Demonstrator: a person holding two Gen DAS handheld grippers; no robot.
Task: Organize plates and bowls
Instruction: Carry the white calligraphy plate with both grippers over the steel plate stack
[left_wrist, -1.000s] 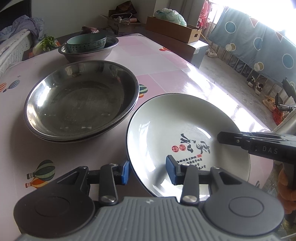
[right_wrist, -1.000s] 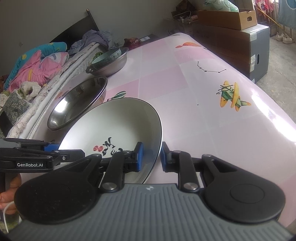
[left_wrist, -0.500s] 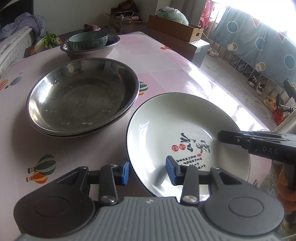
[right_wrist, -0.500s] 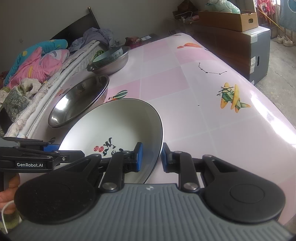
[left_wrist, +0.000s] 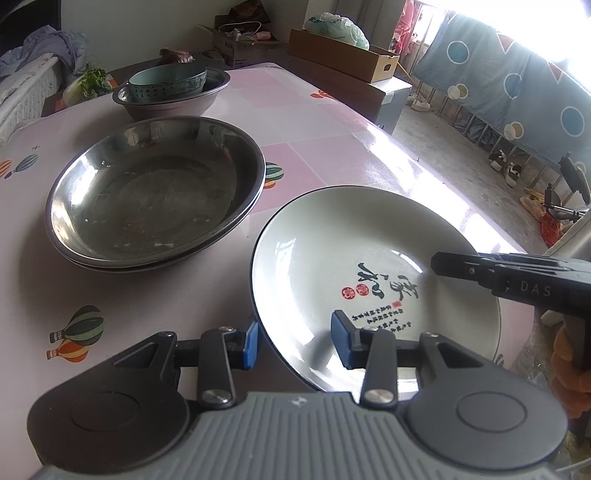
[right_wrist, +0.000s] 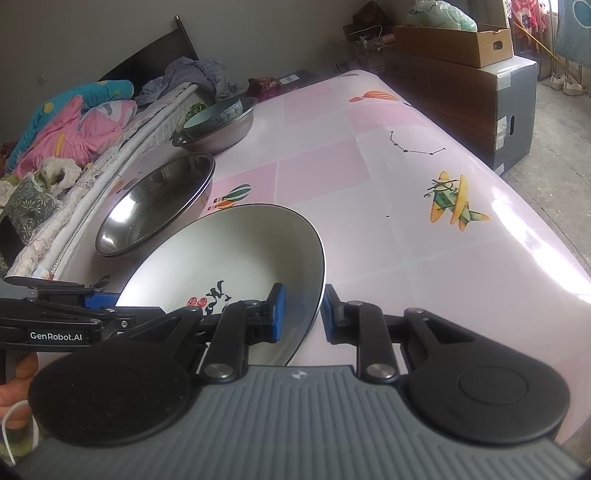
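On the pink table (left_wrist: 332, 122), a wide steel basin (left_wrist: 155, 192) sits at 10 o'clock in the left wrist view, and behind it at 11 o'clock a steel bowl (left_wrist: 173, 99) holds a green ceramic bowl (left_wrist: 168, 81). The white plate (left_wrist: 351, 266) with black writing lies at the near table edge, around 4 o'clock. The left gripper (left_wrist: 295, 341) has its jaws apart, one blue pad on each side of the plate's near left rim, with a gap at the inner pad. In the right wrist view the right gripper (right_wrist: 301, 312) stands nearly closed around the plate's right rim (right_wrist: 321, 273); whether the pads press it cannot be told.
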